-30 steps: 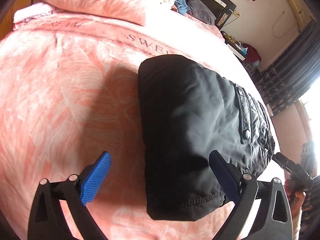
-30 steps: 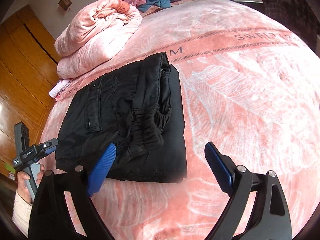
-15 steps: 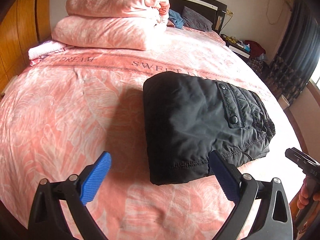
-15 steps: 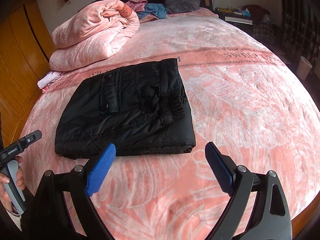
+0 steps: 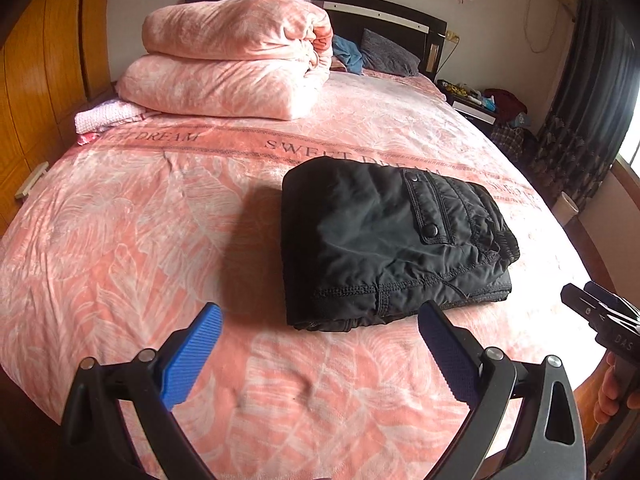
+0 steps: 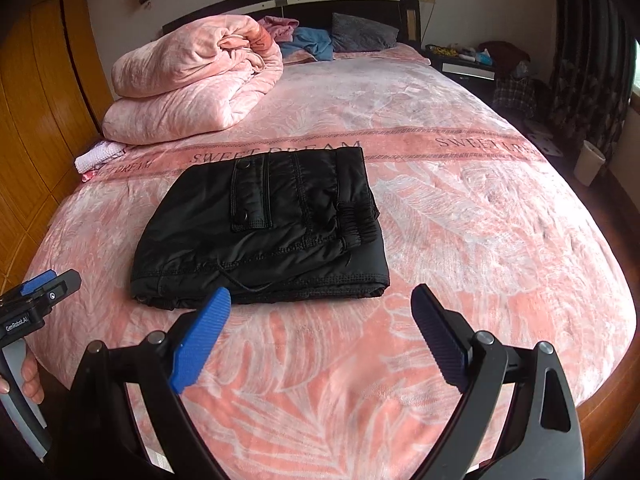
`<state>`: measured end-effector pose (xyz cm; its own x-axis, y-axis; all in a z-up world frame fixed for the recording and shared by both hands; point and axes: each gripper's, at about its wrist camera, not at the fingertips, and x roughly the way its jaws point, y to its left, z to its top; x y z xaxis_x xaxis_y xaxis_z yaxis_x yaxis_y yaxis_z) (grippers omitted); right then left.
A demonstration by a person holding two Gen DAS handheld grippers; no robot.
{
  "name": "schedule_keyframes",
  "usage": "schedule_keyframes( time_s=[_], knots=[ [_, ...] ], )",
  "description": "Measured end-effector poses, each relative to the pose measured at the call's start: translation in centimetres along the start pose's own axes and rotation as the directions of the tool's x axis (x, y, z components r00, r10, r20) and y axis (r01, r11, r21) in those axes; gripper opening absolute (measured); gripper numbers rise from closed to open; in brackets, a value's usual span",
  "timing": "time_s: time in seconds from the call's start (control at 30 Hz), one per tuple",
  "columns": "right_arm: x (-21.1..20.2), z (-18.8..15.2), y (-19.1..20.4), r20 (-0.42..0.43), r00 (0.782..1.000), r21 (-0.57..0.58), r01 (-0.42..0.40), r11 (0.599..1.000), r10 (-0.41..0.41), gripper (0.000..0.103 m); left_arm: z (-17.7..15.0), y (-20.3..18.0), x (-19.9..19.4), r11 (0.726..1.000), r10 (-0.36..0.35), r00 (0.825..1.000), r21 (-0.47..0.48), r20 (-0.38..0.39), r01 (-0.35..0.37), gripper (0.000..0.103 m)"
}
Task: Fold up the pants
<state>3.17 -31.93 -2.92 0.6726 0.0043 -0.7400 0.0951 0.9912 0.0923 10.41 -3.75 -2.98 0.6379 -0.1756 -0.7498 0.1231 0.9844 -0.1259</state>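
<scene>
One pair of pants: the black pants [image 5: 384, 240] lie as a compact folded bundle on the pink bed [image 5: 120, 240], a little toward the foot, apart from everything else.
Shape of the bundle: roughly rectangular, a snap pocket flap on top, the elastic waistband bunched at one side, a thin drawcord trailing out of the near edge.
Two tools: the left tool [image 5: 316, 350] and the right tool [image 6: 320, 330] both hover above the blanket on the near side of the bundle, close to its near edge but touching nothing.
Tool state: each has its blue pads spread wide with nothing between them.
Step in hand: by my reckoning the folding looks done and this is the stand-back, both tools clear of the cloth.
Next move: probably little; if anything, tucking in the stray cord or squaring the slightly uneven near edge, which would call for a light pinch so the slippery layers do not slide apart.
One folded quilt: the pink quilt [image 6: 192, 80] sits stacked near the headboard, well apart from the pants.
One small white cloth: a knitted cloth [image 5: 108, 116] lies beside the quilt.
Pillows: one grey pillow [image 6: 360, 34] that I can make out at the head, with some blue fabric next to it.
</scene>
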Motion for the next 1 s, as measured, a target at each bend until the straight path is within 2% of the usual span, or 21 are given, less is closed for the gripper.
schedule_keyframes(
  time_s=[0.2, 0.43, 0.77, 1.0],
  knots=[
    [-1.4, 0.1, 1.1, 0.020, 0.996, -0.031, 0.082, 0.996, -0.081, 0.092, 0.4, -1.0, -2.3, 0.999, 0.038, 0.998, 0.027, 0.045, -0.039, 0.099],
    [-2.9, 0.3, 1.7, 0.038, 0.996, -0.037, 0.079, 0.996, -0.077, 0.092, 0.8, -2.4, -3.5, 0.996, 0.045, 0.996, 0.069, 0.075, -0.051, 0.099],
    [-5.3, 0.2, 2.2, 0.054, 0.996, -0.029, 0.070, 0.997, -0.068, 0.093, 0.5, -4.1, -4.4, 0.997, 0.026, 0.996, 0.073, 0.080, -0.032, 0.099],
    [-5.1, -0.1, 1.9, 0.042, 0.996, -0.021, 0.075, 0.997, -0.074, 0.094, 0.3, -5.3, -5.0, 0.991, 0.051, 0.994, 0.121, 0.094, -0.063, 0.099]
  ],
)
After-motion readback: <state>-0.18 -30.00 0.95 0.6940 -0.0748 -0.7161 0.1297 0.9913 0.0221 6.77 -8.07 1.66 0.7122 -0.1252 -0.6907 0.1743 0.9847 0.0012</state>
